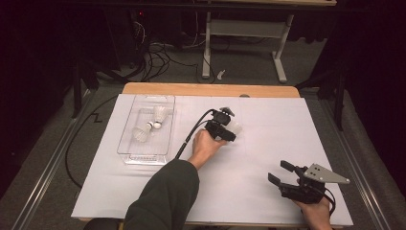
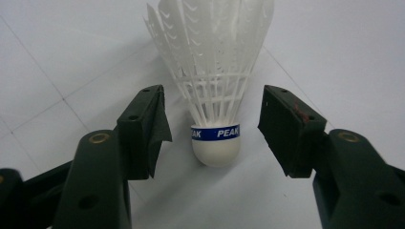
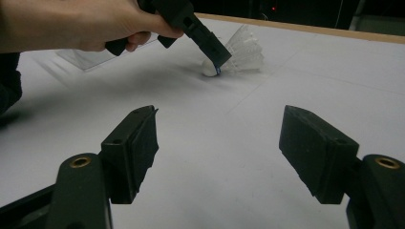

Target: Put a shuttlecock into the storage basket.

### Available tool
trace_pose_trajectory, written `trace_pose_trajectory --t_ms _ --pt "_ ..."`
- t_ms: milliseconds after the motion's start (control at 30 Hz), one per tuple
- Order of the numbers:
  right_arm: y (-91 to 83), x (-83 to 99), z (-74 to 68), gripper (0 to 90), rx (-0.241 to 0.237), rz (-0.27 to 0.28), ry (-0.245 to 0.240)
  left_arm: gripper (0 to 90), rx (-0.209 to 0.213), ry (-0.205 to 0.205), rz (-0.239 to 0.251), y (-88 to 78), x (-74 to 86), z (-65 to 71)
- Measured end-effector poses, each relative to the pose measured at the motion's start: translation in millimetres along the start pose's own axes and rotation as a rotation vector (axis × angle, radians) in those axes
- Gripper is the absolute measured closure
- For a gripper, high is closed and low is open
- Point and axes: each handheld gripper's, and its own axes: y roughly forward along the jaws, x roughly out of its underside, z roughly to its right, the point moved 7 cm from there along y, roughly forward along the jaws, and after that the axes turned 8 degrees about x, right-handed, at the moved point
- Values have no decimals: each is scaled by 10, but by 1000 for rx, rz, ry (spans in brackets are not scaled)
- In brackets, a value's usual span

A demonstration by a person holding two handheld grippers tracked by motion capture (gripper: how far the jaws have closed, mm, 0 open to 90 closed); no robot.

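A white feather shuttlecock [image 2: 215,71] with a blue band marked PEAK lies on the white sheet, its cork toward the camera. My left gripper [image 2: 212,126] is open, one jaw on each side of the cork, and neither pad touches it. From above, the left gripper [image 1: 230,130] sits mid-table over this shuttlecock [image 1: 236,126]. My right gripper [image 1: 278,172] is open near the front right, with nothing between its jaws [image 3: 219,143]. Beyond them, the right gripper view has the shuttlecock [image 3: 241,51] and the other hand's gripper above it.
A clear plastic tray [image 1: 130,143] stands at the left of the white sheet [image 1: 268,143] with two more shuttlecocks [image 1: 152,125] in it. A black cable trails from the left gripper off the table's left side. Wooden table edge at the back.
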Motion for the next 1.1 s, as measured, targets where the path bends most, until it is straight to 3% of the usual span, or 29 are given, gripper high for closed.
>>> trace_pose_trajectory --t_ms 433,700,1100 --pt "2 1 0 294 -1 -1 0 484 8 -12 -24 94 27 -9" --pt "5 3 -2 293 -5 -2 1 566 4 -10 -32 110 38 -22" --pt "7 4 0 294 -3 -2 1 651 -15 18 -22 75 30 -11"
